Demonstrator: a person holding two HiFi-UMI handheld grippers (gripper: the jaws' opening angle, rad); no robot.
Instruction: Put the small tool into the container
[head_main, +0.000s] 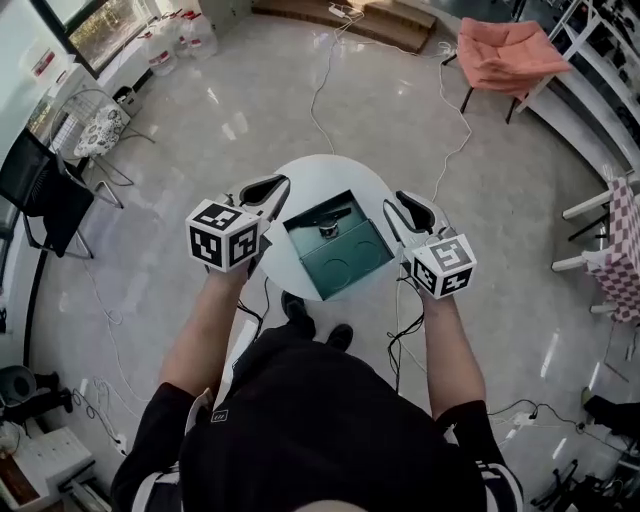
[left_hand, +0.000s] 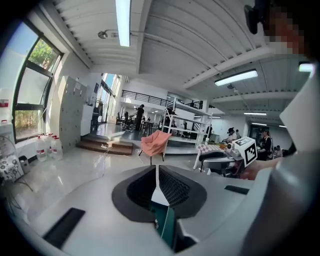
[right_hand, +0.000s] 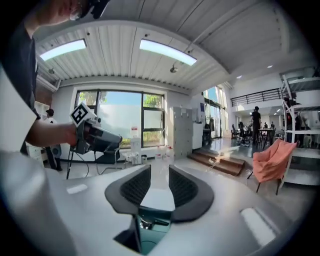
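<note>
Ranging across the room, left to right, head view. Black chair (head_main: 45, 195) at the left edge, with a patterned seat (head_main: 95, 130) just beyond it. Water bottles (head_main: 180, 35) stand along the window wall at top left. Polished grey floor (head_main: 420, 120) has pale cables (head_main: 320, 80) trailing over it. Round white tabletop (head_main: 320, 172) at centre, directly ahead of the person. Pink chair (head_main: 510, 50) at top right; checked cloth (head_main: 627, 240) at the right edge.

On the tabletop: one green container (head_main: 350, 265), square, open at the top, set at a slant. Small tool (head_main: 327, 229) lies inside it, on the bottom near the far wall, touched by neither claw.

Left claw (head_main: 278, 186): held over the left part of the tabletop, just left of the container's far corner, pointing away from the person. The left gripper view shows this claw (left_hand: 156, 171) clenched, its ribbed pads meeting at the tips with nothing between them. A green edge of the container (left_hand: 165, 225) shows below.

Right claw (head_main: 405, 203): held just beside the container's right side, apart from it. The right gripper view shows this claw (right_hand: 160, 175) released and empty, with a clear gap between the ribbed pads. The container (right_hand: 150, 237) is in sight below the jaws.

Marker cube (head_main: 225, 235) on each gripper, turned up toward the head camera.
</note>
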